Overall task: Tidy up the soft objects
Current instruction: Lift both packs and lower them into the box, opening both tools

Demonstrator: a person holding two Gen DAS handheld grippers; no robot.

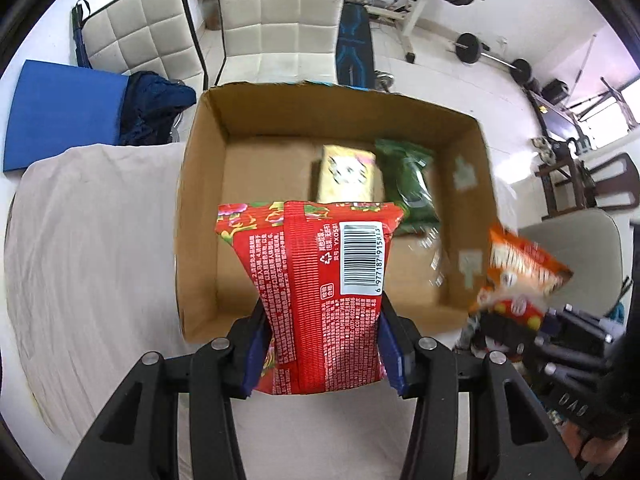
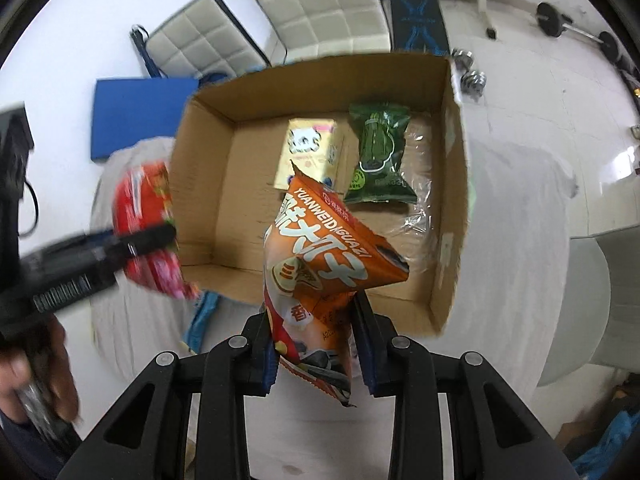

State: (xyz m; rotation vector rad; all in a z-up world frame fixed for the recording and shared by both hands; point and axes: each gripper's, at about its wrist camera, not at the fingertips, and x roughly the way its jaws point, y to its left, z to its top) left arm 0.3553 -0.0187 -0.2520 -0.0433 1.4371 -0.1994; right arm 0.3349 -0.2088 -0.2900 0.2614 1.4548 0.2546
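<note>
left gripper (image 1: 320, 344) clenched on red packet (image 1: 316, 292), held above near wall of cardboard box (image 1: 208, 152). right gripper (image 2: 316, 344) clenched on orange packet (image 2: 320, 264). carry red packet toward 11 o'clock bare floor, clear of yellow pack (image 1: 348, 174) and green pack (image 1: 412, 184) at 1 o'clock; release low.

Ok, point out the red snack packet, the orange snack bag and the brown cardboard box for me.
red snack packet (image 1: 316, 300), left wrist view, printed back panel.
orange snack bag (image 2: 320, 248), right wrist view, front face.
brown cardboard box (image 2: 204, 184), right wrist view, left inner wall.
</note>
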